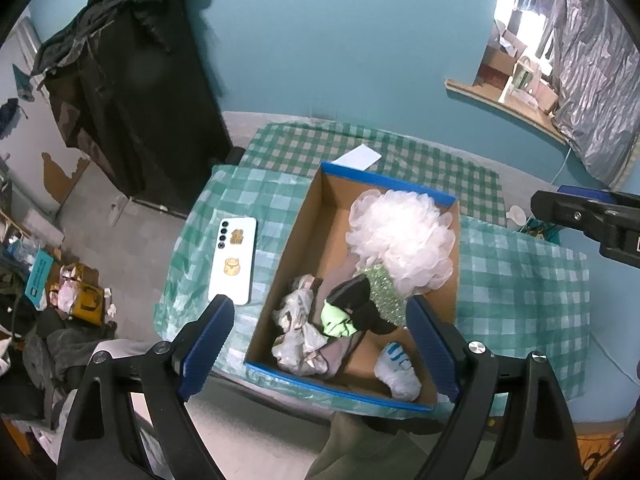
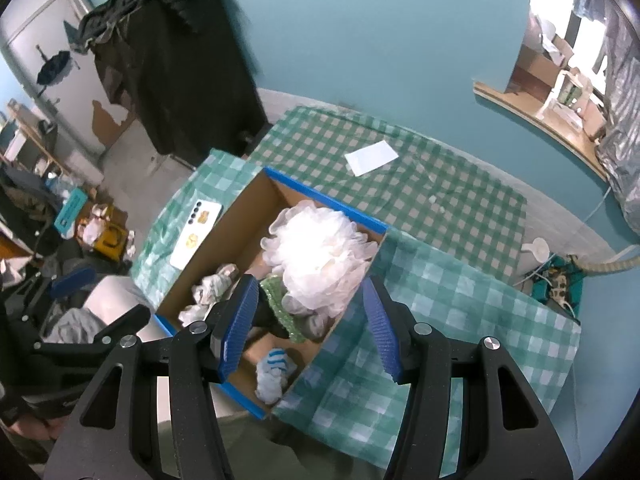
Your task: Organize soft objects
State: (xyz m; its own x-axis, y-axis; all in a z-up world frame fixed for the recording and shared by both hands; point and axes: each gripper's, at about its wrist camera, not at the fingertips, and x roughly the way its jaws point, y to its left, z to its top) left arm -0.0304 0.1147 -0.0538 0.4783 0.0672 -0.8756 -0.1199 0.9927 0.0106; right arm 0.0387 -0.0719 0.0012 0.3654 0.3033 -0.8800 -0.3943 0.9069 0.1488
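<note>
A cardboard box with a blue rim point(image 1: 388, 182) point(image 2: 324, 196) sits on the green checked cloth. Inside lie a white mesh bath puff point(image 1: 400, 240) point(image 2: 316, 252), a green glittery piece point(image 1: 384, 288) point(image 2: 280, 300), a black item point(image 1: 356, 300) with a neon green one point(image 1: 336, 318), crumpled pale cloth point(image 1: 296, 328) point(image 2: 212, 288) and a white sock with blue stripes point(image 1: 398, 372) point(image 2: 274, 372). My left gripper point(image 1: 318, 302) hangs wide open above the box's near end, holding nothing. Above the box's right side my right gripper point(image 2: 310, 282) is open and empty too.
A white phone point(image 1: 234, 260) point(image 2: 196, 232) lies left of the box, and a white card point(image 1: 358, 157) point(image 2: 372, 157) lies behind it. A dark cabinet draped with clothes point(image 1: 132, 100) stands at the back left. Clutter covers the floor on the left point(image 1: 76, 292). Cables lie at the right point(image 2: 560, 280).
</note>
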